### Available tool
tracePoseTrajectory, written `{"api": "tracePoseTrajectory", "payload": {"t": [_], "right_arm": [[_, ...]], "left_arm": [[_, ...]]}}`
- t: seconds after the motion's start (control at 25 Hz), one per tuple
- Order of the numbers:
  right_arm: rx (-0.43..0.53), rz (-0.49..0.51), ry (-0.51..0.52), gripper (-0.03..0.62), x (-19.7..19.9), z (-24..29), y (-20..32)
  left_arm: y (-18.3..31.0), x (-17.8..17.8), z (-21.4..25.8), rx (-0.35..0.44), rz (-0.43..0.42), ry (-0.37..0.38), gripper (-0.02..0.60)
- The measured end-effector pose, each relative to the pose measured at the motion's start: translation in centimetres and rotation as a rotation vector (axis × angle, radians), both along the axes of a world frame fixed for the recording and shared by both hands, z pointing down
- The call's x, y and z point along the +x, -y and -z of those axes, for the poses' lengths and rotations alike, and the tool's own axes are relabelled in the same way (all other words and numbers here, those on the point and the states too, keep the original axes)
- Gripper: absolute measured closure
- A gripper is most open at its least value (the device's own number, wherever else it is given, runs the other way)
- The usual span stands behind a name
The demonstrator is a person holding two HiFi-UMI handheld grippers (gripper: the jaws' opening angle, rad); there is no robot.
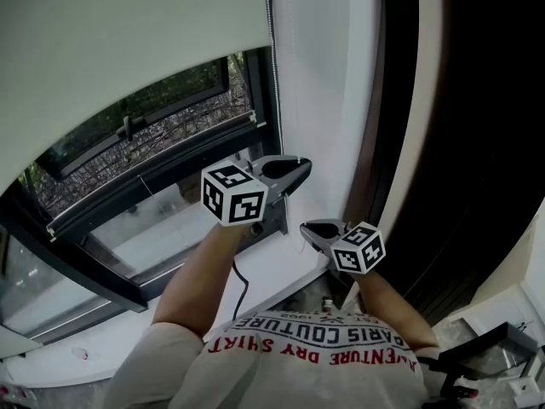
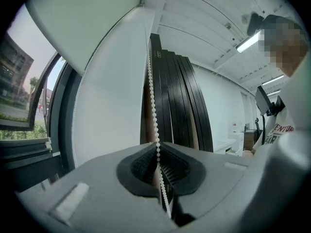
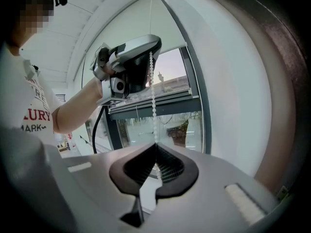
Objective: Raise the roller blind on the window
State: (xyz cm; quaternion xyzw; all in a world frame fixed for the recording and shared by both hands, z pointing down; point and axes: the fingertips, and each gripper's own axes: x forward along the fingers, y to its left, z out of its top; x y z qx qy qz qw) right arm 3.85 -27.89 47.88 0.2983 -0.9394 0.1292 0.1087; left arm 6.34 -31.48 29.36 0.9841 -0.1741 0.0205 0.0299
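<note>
The pale roller blind [image 1: 119, 49] covers the upper part of the window [image 1: 128, 186]. Its white bead chain [image 1: 271, 58] hangs down the blind's right edge. My left gripper [image 1: 302, 167] is the higher one and is shut on the bead chain [image 2: 151, 96], which runs up from between its closed jaws [image 2: 158, 147]. Just below it, my right gripper [image 1: 306, 227] is shut on the same chain [image 3: 153, 106], pinched at its tips [image 3: 156, 145]. In the right gripper view the left gripper [image 3: 148, 50] holds the chain above.
A white window sill [image 1: 264, 271] lies under the grippers. A white wall strip [image 1: 328, 75] and dark panels [image 1: 460, 143] stand to the right. A black cable [image 1: 241, 288] runs along the left arm. Black slats [image 2: 180, 106] lean behind the chain.
</note>
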Motion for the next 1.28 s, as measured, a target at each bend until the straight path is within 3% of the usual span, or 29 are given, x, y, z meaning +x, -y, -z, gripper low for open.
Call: {"api": "tracePoseTrajectory", "payload": {"t": [0.64, 1.0, 1.28], "right_arm": [[-0.218, -0.012, -0.176, 0.588, 0.4, -12.4, -1.8], [-0.293, -0.007, -0.165, 0.588, 0.2, -14.8, -1.5], [-0.262, 0.023, -0.174, 0.583, 1.1, -14.1, -1.8]], "left_arm": [[0.8, -1.3, -13.2, -0.206, 0.041, 0.083, 0.577], [1.6, -1.8, -16.0, -0.260, 0.049, 0.086, 0.577], [0.6, -1.5, -15.6, -0.258, 0.028, 0.093, 0.576]]}}
